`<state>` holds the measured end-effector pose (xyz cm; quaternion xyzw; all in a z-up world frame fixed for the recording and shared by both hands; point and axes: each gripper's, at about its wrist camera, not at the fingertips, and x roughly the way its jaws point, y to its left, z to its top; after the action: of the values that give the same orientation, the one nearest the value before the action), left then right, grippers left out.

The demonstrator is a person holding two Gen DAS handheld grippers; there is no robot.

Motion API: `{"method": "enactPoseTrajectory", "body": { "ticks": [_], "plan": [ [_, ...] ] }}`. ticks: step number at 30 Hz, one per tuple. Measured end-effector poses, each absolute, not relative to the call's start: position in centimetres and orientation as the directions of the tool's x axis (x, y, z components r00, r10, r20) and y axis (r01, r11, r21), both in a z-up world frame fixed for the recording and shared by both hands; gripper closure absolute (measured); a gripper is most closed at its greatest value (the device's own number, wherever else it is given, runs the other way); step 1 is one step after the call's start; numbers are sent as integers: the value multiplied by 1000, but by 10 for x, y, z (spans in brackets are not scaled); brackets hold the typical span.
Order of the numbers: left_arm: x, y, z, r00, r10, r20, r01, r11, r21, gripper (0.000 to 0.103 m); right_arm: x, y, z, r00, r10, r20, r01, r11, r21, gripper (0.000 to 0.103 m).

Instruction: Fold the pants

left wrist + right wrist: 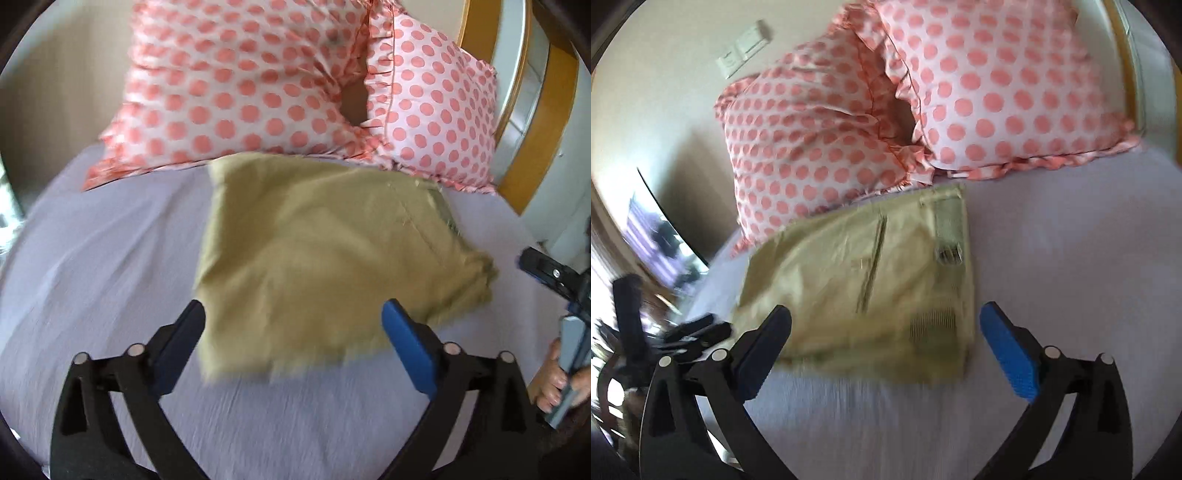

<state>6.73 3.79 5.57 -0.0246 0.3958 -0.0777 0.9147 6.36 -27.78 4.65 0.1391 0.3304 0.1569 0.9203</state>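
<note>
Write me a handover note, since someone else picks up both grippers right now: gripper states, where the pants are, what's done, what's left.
Left gripper: open, empty, above the near edge of the pants.
Right gripper: open, empty, also at the near edge.
Pants: folded into a compact khaki rectangle on the lavender bedsheet, far edge near the two polka-dot pillows.
Done: the folds appear made.
Left: probably only tidying the ragged right corner, if anything. Frames are motion-blurred, so check the edges.
</note>
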Motion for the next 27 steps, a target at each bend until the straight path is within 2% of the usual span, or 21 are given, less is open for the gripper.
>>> {"method": "enactPoseTrajectory", "body": {
  "ticks": [5, 9, 11, 15, 19, 27],
  "plan": [
    [20, 38, 32, 686, -85, -723, 61, 996, -60, 4, 26, -241, 16, 748, 235, -621, -153, 971, 183, 1],
    [15, 30, 15, 674, 26, -738, 22, 998, 55, 2, 28, -213, -10, 724, 81, -685, -104, 995, 7, 1],
    [14, 28, 11, 678, 58, -732, 13, 996, 90, 2, 26, -210, -12, 730, 82, -678, -107, 994, 5, 1],
    [12, 38, 7, 680, 9, -734, -5, 1000, 7, 2, 23, -211, -17, 737, 101, -669, -98, 994, 43, 1],
    [6, 37, 5, 710, 24, -703, -14, 1000, 20, 2, 16, -208, -19, 760, 89, -644, -90, 995, 32, 1],
    [5, 36, 6, 712, 26, -702, -16, 1000, 21, 2, 17, -208, -18, 758, 89, -647, -89, 995, 32, 1]
  ]
}}
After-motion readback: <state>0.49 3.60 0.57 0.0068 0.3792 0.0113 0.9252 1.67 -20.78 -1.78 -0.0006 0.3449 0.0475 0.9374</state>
